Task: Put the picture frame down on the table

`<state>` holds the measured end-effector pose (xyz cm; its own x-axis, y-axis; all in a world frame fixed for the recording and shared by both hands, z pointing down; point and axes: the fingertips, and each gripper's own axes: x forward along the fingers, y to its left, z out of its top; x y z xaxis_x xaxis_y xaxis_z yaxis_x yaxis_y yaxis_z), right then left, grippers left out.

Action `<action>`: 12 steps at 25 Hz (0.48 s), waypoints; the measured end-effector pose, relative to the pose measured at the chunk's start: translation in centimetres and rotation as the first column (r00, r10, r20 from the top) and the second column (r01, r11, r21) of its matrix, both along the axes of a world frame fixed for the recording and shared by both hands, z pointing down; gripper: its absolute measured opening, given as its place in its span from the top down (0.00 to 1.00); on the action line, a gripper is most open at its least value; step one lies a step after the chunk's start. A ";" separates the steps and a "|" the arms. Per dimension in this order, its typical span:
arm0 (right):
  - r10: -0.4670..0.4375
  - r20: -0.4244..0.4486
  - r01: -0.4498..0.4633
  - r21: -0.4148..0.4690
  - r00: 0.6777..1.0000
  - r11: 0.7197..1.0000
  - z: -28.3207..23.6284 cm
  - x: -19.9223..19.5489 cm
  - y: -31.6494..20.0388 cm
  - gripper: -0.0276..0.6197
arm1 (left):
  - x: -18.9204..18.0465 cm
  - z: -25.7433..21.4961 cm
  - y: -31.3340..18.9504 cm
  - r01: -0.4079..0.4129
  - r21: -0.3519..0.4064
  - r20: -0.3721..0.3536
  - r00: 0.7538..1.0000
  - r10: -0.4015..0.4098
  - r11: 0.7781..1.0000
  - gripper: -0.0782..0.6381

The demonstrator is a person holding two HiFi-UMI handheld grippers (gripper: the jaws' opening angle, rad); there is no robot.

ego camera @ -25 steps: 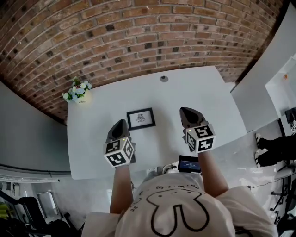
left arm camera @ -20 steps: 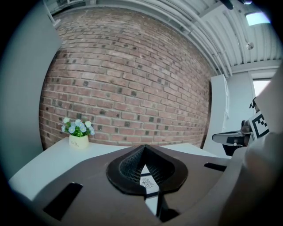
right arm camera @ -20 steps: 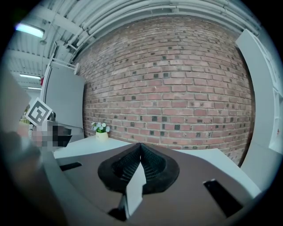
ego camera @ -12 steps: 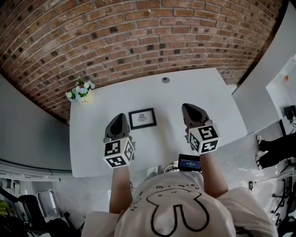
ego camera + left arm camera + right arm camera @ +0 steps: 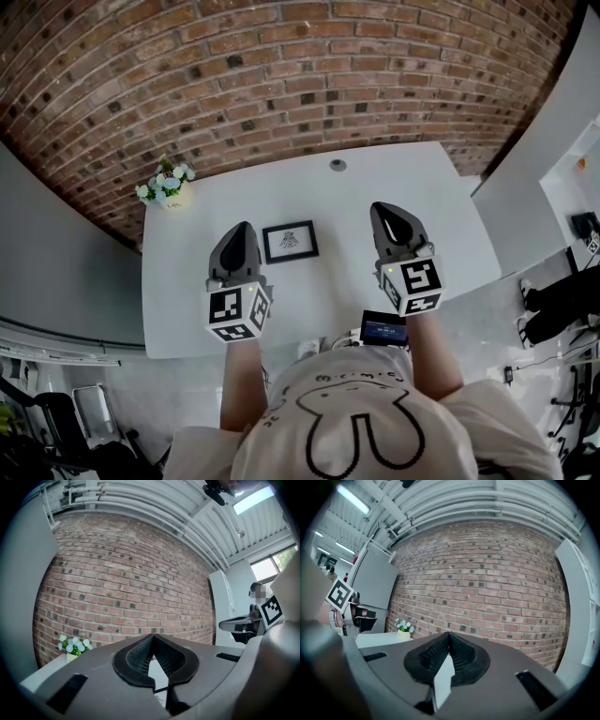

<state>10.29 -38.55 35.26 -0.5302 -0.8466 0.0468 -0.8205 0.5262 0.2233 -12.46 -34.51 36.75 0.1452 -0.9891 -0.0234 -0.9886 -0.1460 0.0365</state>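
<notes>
Our closed, empty left tongs and right tongs flank the picture frame on the desk; small flower pot at its far-left corner.

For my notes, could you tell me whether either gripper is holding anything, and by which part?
Nothing is held: the left gripper and right gripper are shut and empty, and the picture frame rests on the table between them.

**Nothing legible**

Print on the picture frame is too small to read. Lettering on the person's shirt and the lit screen blurs. Cubes on the left tool and right tool bear patterned square markers only.
</notes>
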 end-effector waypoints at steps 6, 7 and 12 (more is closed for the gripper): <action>0.004 0.003 -0.004 0.044 1.000 0.999 -1.0 0.0 0.1 0.93 | 0.1 -1.1 0.0 -0.005 0.043 0.025 1.000 0.004 0.999 0.87; 0.002 0.002 -0.002 0.047 1.000 0.999 -1.1 0.0 0.1 0.93 | 0.1 -1.2 0.0 -0.006 0.044 0.026 1.000 0.005 0.999 0.87; -0.003 -0.002 0.003 0.061 1.000 0.998 -1.5 0.1 0.1 0.93 | 0.5 -1.7 -0.1 -0.014 0.055 0.035 0.999 0.012 0.998 0.87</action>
<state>10.43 -38.42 33.74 -0.5329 -0.8462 -0.0039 -0.8184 0.5142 0.2566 -11.95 -34.60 35.07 0.1594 -0.9845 -0.0727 -0.9872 -0.1594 -0.0064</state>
